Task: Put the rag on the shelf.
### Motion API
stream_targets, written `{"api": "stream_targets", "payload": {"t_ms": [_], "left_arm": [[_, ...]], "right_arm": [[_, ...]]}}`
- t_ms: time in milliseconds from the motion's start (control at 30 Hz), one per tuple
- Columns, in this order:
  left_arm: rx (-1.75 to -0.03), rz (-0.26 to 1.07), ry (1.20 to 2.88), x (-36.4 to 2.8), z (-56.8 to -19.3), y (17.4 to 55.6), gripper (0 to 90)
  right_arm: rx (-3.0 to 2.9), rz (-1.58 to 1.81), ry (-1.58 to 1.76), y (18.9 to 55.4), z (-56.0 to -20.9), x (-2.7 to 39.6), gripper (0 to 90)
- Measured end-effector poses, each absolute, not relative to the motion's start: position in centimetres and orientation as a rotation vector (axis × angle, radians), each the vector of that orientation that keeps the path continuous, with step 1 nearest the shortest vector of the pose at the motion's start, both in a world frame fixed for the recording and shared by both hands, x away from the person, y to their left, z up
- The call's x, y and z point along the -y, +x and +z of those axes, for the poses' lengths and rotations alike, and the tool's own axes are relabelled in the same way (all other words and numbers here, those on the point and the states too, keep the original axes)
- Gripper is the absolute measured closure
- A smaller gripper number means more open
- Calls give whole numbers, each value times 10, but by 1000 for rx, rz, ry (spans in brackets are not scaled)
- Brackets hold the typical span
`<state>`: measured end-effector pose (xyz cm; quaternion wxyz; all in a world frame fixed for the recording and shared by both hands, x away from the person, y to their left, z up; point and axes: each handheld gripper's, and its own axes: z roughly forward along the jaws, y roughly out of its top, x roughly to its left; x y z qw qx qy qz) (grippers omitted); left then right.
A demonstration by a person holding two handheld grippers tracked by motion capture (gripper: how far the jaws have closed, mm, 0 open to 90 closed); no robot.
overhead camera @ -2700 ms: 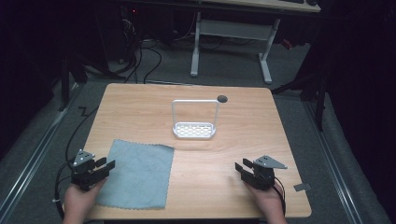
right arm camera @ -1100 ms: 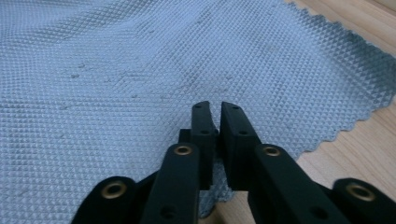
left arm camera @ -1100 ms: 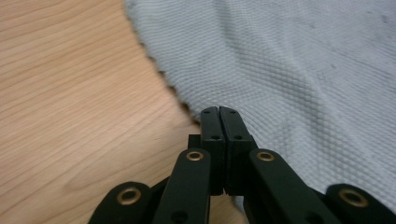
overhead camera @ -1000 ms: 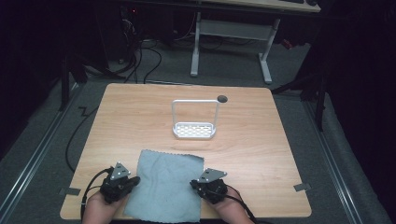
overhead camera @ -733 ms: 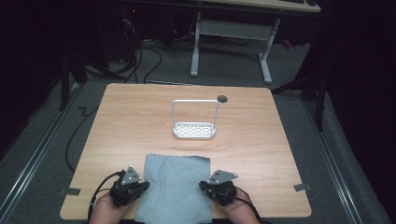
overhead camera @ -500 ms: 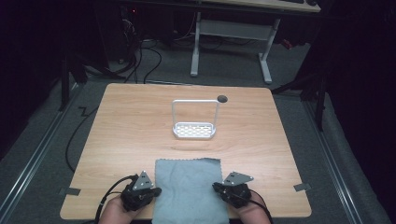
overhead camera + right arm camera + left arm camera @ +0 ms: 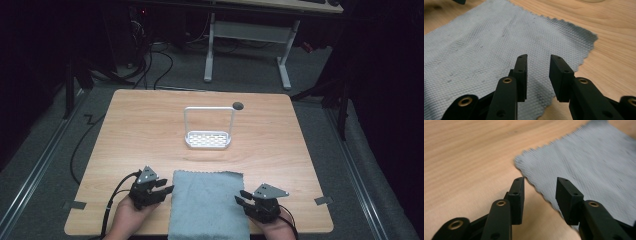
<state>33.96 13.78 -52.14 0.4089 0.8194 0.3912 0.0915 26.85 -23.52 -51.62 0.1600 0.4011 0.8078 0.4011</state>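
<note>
A grey-blue cloth (image 7: 207, 202) lies flat at the table's near middle, its front part reaching the front edge. My left gripper (image 7: 162, 192) sits at the cloth's left edge, open; in the left gripper view the frayed edge of the cloth (image 7: 586, 162) runs under the gap of that gripper (image 7: 540, 187). At the cloth's right edge my right gripper (image 7: 241, 197) is open too. In the right gripper view that gripper (image 7: 538, 63) hovers low over the cloth (image 7: 486, 50) near its right corner, nothing pinched.
A white wire rack (image 7: 209, 130) with a perforated base stands upright mid-table, beyond the cloth. A dark round hole (image 7: 238, 106) is in the wooden tabletop (image 7: 140, 130) behind it. Cables trail off the left side, and a desk frame (image 7: 250, 30) stands farther back.
The cloth has shifted from the front left to the front middle, closer to the front edge. Both hands came to its sides and moved right with it.
</note>
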Motion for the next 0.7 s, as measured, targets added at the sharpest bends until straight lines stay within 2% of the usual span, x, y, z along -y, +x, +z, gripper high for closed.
{"api": "stream_targets", "payload": {"t_ms": [233,333,567,700], "left_arm": [[-1073,311,2072,-116,-529,364,560],[-1087,347,2072,-107,-529,367,597],[-1086,370,2066,-98,-530,364,850],[-1058,350,2043,-101,-534,362,891]], "right_arm": [[-2240,1146,1200,272,-514,245,672],[-2226,1144,1197,272,-513,248,670],[-2186,1112,1211,278,-514,248,601],[-2150,1086,1257,293,-514,244,571]]}}
